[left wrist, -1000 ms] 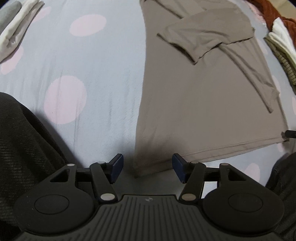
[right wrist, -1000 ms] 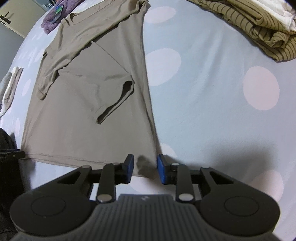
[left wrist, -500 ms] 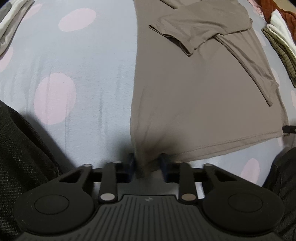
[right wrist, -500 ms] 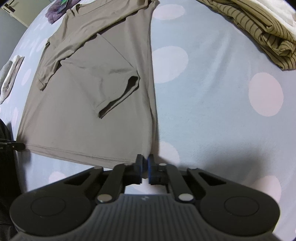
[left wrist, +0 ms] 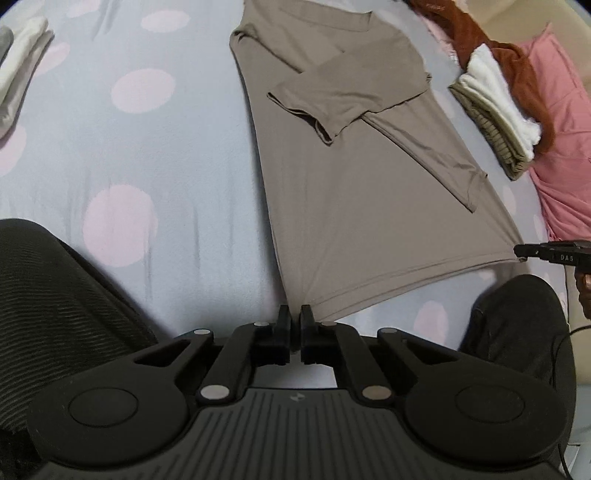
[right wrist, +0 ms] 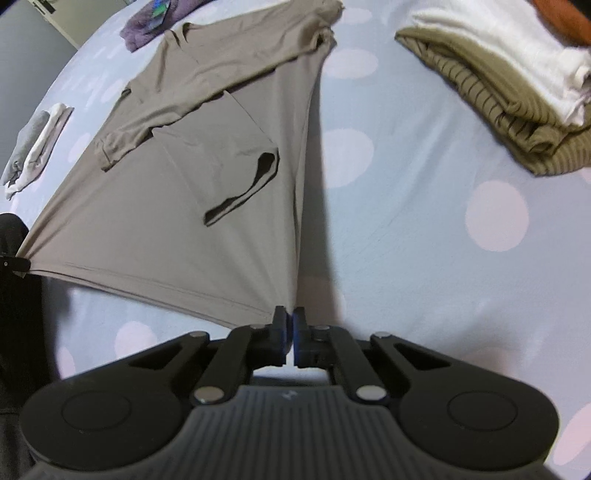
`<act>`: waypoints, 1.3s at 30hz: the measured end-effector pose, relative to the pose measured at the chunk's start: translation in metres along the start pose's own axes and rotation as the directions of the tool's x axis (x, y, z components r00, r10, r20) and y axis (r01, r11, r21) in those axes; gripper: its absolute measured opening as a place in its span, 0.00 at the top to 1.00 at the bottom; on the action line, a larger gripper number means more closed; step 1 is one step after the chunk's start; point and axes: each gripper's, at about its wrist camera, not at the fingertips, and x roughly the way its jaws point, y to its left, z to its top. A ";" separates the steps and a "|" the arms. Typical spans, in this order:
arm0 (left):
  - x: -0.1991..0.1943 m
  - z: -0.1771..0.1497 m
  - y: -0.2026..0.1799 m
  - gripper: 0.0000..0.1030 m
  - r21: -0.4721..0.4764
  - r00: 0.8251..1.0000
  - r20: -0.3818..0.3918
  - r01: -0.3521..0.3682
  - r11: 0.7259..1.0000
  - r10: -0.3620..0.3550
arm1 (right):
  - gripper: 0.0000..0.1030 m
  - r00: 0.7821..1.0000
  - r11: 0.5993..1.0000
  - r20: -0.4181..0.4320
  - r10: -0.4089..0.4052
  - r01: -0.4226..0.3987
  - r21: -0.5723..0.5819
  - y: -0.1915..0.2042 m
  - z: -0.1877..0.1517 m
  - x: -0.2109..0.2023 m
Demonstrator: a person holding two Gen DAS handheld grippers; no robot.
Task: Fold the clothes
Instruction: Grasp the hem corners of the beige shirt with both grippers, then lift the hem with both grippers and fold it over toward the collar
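Observation:
A taupe long-sleeved shirt (left wrist: 354, 192) lies on a pale blue bedsheet with pink dots (left wrist: 140, 155), both sleeves folded across its body. My left gripper (left wrist: 294, 314) is shut on the hem's left corner, and the cloth is pulled taut toward it. My right gripper (right wrist: 289, 314) is shut on the hem's other corner; the same shirt (right wrist: 177, 214) fans away from it, hem lifted off the sheet. The right gripper (left wrist: 546, 253) also shows at the right edge of the left wrist view. The left gripper (right wrist: 14, 264) peeks in at the left edge of the right wrist view.
A folded stack of olive striped and white clothes (right wrist: 517, 92) lies right of the shirt, with rust and pink fabric (left wrist: 554, 110) beyond. Folded white and grey items (right wrist: 37, 147) lie on the shirt's left. A purple cloth (right wrist: 155, 22) sits past the collar. A person's dark-trousered knees (left wrist: 55, 295) flank the hem.
Both grippers closed on the hem corners, the left from wide open, the right from half open. The hem has since risen and pulled taut toward me.

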 end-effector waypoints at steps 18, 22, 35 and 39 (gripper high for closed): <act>-0.011 -0.034 -0.009 0.98 0.109 0.998 -0.059 0.020 0.994 -0.014 | 0.97 0.999 0.997 -0.047 -0.012 0.008 -0.081 0.019 -0.004 -0.032; -0.015 -0.038 -0.008 0.98 0.115 0.997 -0.071 0.024 0.993 -0.016 | 0.97 0.999 0.995 -0.052 -0.008 0.003 -0.095 0.021 -0.008 -0.038; -0.031 -0.044 -0.004 0.98 0.157 0.995 -0.099 0.049 0.986 -0.034 | 0.97 0.997 0.990 -0.077 -0.001 -0.010 -0.138 0.022 -0.007 -0.066; -0.023 -0.052 -0.009 0.98 0.165 0.990 -0.137 0.058 0.985 -0.035 | 0.97 0.995 0.987 -0.097 -0.003 -0.012 -0.161 0.029 -0.013 -0.077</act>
